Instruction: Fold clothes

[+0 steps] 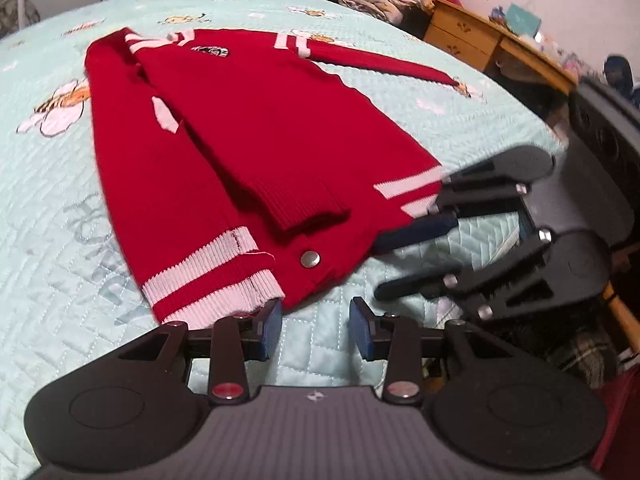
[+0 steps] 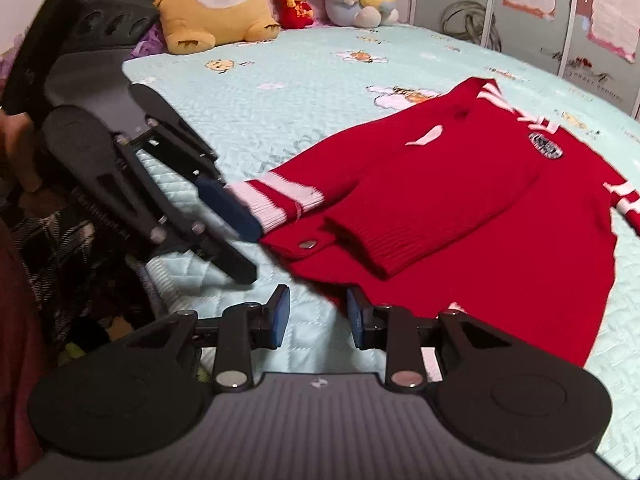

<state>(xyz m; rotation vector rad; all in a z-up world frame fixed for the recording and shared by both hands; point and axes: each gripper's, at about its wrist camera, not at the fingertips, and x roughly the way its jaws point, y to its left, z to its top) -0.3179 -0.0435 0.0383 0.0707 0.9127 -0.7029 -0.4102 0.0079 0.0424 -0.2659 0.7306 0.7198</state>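
Red knitted cardigan with white stripes (image 1: 256, 120) lies flat on the pale green quilted bed (image 1: 60, 200), one sleeve folded across. Soft, limp, light knit; striped hem corners suit gripping. Left tongs (image 1: 316, 326) and right tongs (image 2: 318, 316) gape empty.

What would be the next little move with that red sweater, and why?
Probably close both open grippers on the sweater's bottom hem. The left gripper sits open at the striped corner, the right gripper open at the other bottom corner, and neither grips cloth yet. One sleeve is already folded across the body, so lifting the hem toward the collar looks like the next fold.
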